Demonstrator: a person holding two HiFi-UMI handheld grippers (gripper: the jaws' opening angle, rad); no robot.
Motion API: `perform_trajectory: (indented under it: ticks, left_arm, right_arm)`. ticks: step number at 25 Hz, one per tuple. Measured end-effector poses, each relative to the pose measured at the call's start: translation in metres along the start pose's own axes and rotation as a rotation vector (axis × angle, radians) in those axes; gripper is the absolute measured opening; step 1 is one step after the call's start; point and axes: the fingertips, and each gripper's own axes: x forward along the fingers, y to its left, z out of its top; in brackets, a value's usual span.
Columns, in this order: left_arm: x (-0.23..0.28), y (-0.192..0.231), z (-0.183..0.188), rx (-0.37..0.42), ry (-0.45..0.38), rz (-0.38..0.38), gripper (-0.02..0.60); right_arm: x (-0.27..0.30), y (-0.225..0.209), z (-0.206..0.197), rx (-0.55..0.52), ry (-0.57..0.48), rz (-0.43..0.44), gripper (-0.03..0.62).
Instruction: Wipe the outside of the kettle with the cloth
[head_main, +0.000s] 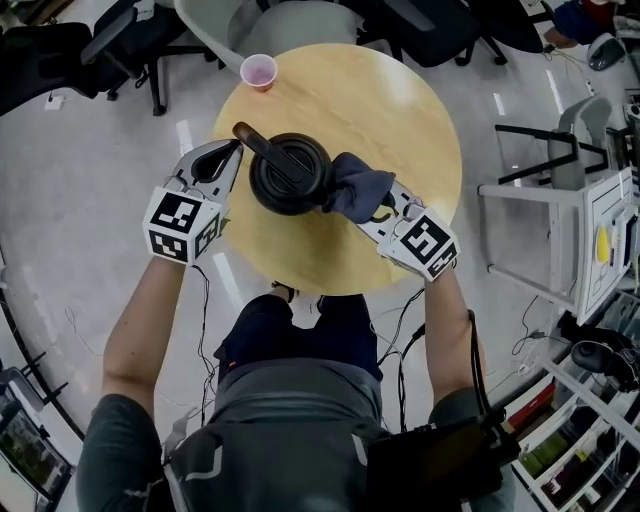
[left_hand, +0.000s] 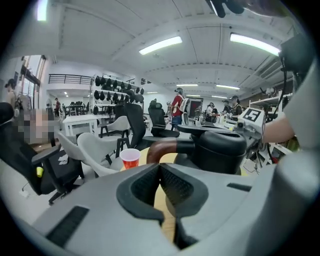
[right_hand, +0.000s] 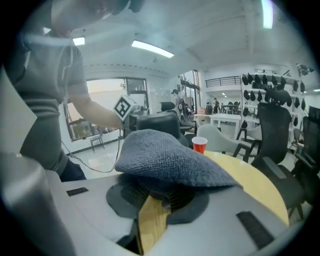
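A black kettle (head_main: 290, 175) stands in the middle of a round wooden table (head_main: 400, 110), its handle (head_main: 252, 140) pointing to the far left. My right gripper (head_main: 375, 208) is shut on a blue-grey cloth (head_main: 356, 186), which lies against the kettle's right side. In the right gripper view the cloth (right_hand: 170, 160) drapes over the jaws of that gripper (right_hand: 156, 189) and hides most of the kettle (right_hand: 159, 121). My left gripper (head_main: 235, 150) is shut with nothing in it, its tips just beside the handle end. From the left gripper (left_hand: 160, 167) I see the handle (left_hand: 165, 147) and kettle body (left_hand: 220, 150) close ahead.
A red paper cup (head_main: 259, 72) stands at the table's far left edge. Office chairs (head_main: 120, 40) ring the far side, and a white rack (head_main: 600, 230) and shelves stand to the right. Cables trail on the floor by the person's legs.
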Motion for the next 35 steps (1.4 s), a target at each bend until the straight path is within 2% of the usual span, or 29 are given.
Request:
perform_trajectory:
  ticks: [5, 10, 14, 17, 19, 23, 29, 35]
  left_arm:
    - [-0.025, -0.005, 0.006, -0.055, -0.049, 0.072, 0.009]
    - [-0.047, -0.027, 0.022, -0.132, -0.106, 0.166, 0.009]
    - [-0.053, -0.049, 0.021, -0.229, -0.136, 0.275, 0.009]
    - [-0.057, -0.053, 0.019, -0.288, -0.161, 0.385, 0.009]
    - [-0.059, -0.058, 0.021, -0.331, -0.185, 0.434, 0.009]
    - [-0.063, -0.072, 0.022, -0.304, -0.198, 0.495, 0.009]
    - [-0.070, -0.082, 0.011, -0.352, -0.228, 0.610, 0.009]
    - [-0.074, -0.092, 0.005, -0.379, -0.241, 0.647, 0.009]
  right_arm:
    - [-0.018, 0.005, 0.045, -0.081, -0.057, 0.063, 0.094]
    - [-0.017, 0.001, 0.052, -0.156, -0.078, 0.168, 0.094]
    - [-0.008, -0.004, 0.033, -0.200, -0.102, 0.261, 0.094]
    - [-0.008, -0.009, 0.028, -0.190, -0.151, 0.317, 0.092]
    - [-0.010, -0.013, 0.019, -0.193, -0.136, 0.345, 0.092]
    - [0.008, -0.018, -0.016, -0.228, -0.065, 0.372, 0.092]
    - [0.033, -0.028, -0.053, -0.212, -0.018, 0.430, 0.092]
    - [0.053, -0.036, -0.081, -0.249, 0.075, 0.453, 0.092]
